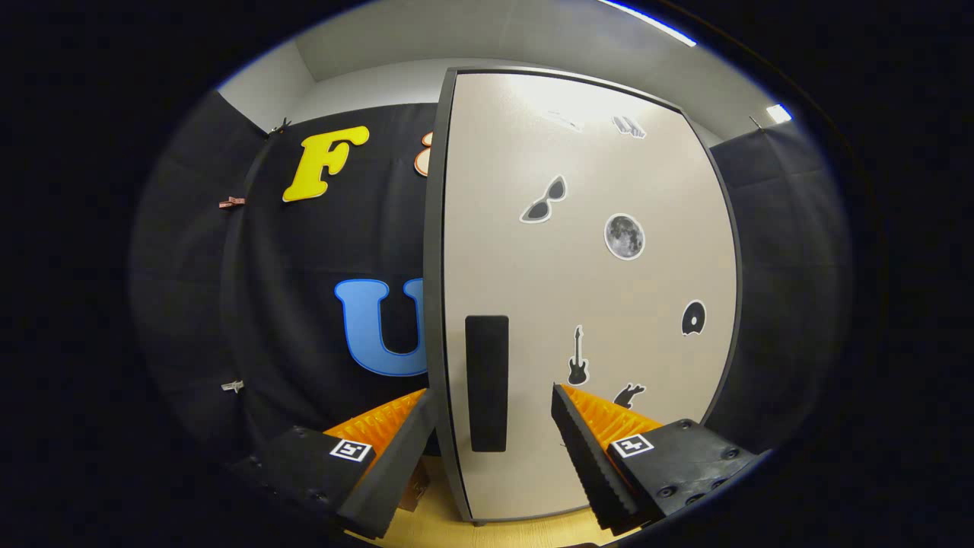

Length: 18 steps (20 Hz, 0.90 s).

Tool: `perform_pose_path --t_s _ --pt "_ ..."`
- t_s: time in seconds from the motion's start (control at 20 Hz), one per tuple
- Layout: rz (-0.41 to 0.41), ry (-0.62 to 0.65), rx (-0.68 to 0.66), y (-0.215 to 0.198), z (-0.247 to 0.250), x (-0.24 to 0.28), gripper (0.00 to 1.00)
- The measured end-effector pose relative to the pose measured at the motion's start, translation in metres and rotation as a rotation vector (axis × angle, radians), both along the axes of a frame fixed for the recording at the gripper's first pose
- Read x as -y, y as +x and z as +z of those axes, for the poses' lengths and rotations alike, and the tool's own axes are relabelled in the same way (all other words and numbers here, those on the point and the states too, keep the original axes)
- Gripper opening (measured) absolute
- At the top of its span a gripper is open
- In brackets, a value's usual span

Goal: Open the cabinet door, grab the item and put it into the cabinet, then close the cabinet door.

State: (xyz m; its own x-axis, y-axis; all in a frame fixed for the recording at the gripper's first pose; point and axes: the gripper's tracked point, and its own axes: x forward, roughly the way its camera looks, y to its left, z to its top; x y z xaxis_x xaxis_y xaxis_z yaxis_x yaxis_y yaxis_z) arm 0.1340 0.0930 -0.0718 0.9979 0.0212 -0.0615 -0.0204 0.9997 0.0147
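The gripper (494,407) hangs with its fingers spread wide, the tall black recessed handle (487,383) between them near the left edge of the pale grey cabinet door (609,304). The sticker-dotted door looks closed, stiff and smooth, likely slippery on its face, so that handle is the place to take hold.

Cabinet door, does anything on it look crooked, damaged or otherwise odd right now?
Nothing stands out. The cabinet door looks intact, its black handle straight and upright, and the stickers lie flat. The hand-held gripper is open, fingers either side of the handle, not pressing it.
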Motion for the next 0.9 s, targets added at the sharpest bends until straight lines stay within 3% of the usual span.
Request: perform_pose_path --t_s 0.35,0.55,0.6,0.7,0.75,0.9 --pt "-0.014 0.011 -0.052 0.027 -0.023 -0.001 0.94" --pt "-0.039 0.002 -0.065 0.036 -0.032 0.002 0.66" --pt "-0.024 0.008 -0.076 0.036 -0.028 0.0 0.65" --pt "-0.032 0.001 -0.067 0.037 -0.033 -0.002 0.38" --pt "-0.035 -0.003 -0.065 0.035 -0.032 -0.002 0.38" --pt "-0.04 0.014 -0.088 0.036 -0.034 -0.001 0.21"
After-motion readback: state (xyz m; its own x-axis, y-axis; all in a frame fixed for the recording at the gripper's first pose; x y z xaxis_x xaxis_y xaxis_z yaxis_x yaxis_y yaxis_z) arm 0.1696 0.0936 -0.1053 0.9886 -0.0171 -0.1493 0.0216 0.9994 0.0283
